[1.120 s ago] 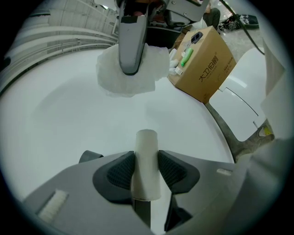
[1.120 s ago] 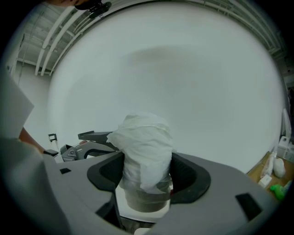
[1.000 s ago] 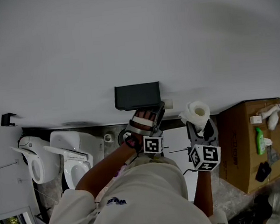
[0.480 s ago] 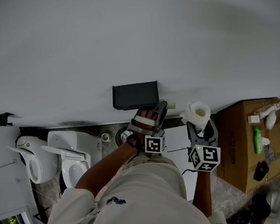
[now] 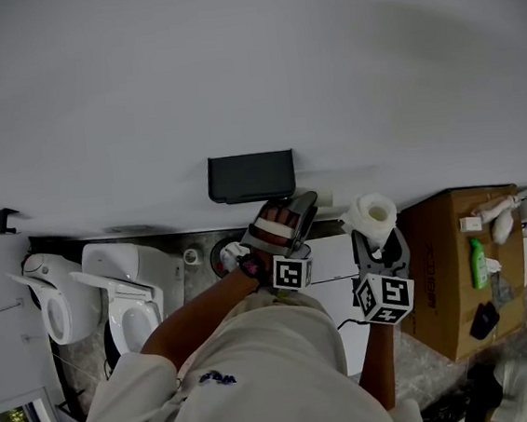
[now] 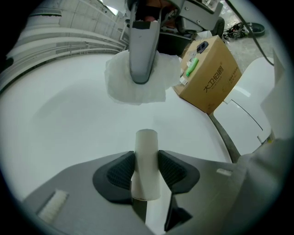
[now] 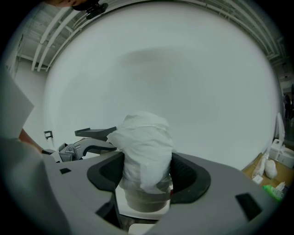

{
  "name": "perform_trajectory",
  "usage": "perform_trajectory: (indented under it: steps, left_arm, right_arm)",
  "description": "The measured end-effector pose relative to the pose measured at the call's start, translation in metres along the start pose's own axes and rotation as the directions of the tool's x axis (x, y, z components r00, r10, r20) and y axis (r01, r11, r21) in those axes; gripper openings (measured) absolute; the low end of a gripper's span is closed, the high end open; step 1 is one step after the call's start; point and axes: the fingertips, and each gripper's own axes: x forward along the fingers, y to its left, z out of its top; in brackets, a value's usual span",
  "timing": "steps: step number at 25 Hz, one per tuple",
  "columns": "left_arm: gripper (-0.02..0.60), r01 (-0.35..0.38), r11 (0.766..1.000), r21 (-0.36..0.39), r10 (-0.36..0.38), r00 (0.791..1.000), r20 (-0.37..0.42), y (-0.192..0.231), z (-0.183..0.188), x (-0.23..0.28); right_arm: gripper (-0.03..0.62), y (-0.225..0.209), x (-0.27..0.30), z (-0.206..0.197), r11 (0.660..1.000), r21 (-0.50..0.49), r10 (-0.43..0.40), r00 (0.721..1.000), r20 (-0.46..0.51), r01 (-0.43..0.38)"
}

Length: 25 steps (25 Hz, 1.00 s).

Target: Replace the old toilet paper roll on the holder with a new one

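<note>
A black paper holder (image 5: pixel 250 176) is fixed to the white wall. My left gripper (image 5: pixel 302 207) sits just below and right of it, shut on a short white tube (image 6: pixel 146 165) that stands upright between the pads; the tube's end (image 5: pixel 324 196) pokes out to the right in the head view. My right gripper (image 5: pixel 375 233) is further right, shut on a white toilet paper roll (image 5: pixel 373 212) with loosely wrapped, crumpled paper (image 7: pixel 143 147). From the left gripper view, that roll (image 6: pixel 120 85) and a right gripper finger (image 6: pixel 143 46) lie straight ahead. The holder (image 7: pixel 94 132) shows left of the roll in the right gripper view.
Two white toilets (image 5: pixel 113 296) stand on the floor at the left. A cardboard box (image 5: pixel 443 275) carrying a green bottle (image 5: pixel 476 263) and other small items stands at the right. A small black hook (image 5: pixel 1 222) sticks out of the wall far left.
My left gripper with the white tube has drifted a little to the right, away from the holder's lower right corner. The right gripper and its roll have stayed put.
</note>
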Motion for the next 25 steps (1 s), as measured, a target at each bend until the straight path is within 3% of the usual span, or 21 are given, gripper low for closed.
perform_trajectory:
  steps: [7, 9, 12, 17, 20, 25]
  left_arm:
    - [0.170, -0.061, 0.992, -0.108, 0.063, 0.998, 0.015, 0.018, 0.006, -0.013]
    - [0.170, -0.059, 0.981, -0.183, 0.064, 0.998, 0.023, 0.023, 0.006, -0.021]
    - [0.170, -0.007, 0.930, -0.367, 0.042, 0.995, 0.087, 0.028, 0.010, -0.036]
    - [0.170, -0.041, 0.874, -0.484, 0.098, 0.991, 0.093, 0.043, 0.000, -0.059]
    - [0.170, -0.058, 0.811, -0.583, 0.123, 0.990, 0.072, 0.052, -0.013, -0.073]
    - [0.170, -0.072, 0.643, -0.762, 0.138, 0.990, 0.022, 0.064, -0.046, -0.103]
  right_arm:
    - [0.295, -0.007, 0.000, -0.003, 0.998, -0.067, -0.015, 1.000, -0.024, 0.014]
    - [0.295, -0.005, 0.004, -0.004, 0.992, -0.122, -0.017, 0.999, -0.038, 0.012]
    - [0.295, -0.002, 0.011, -0.007, 0.985, -0.170, -0.003, 0.998, -0.057, -0.007]
    - [0.295, 0.008, 0.027, -0.014, 0.968, -0.247, 0.020, 0.995, -0.093, -0.043]
    - [0.295, 0.015, 0.035, -0.016, 0.949, -0.310, 0.028, 0.993, -0.112, -0.062]
    - [0.295, 0.027, 0.045, -0.018, 0.909, -0.407, 0.034, 0.990, -0.135, -0.086]
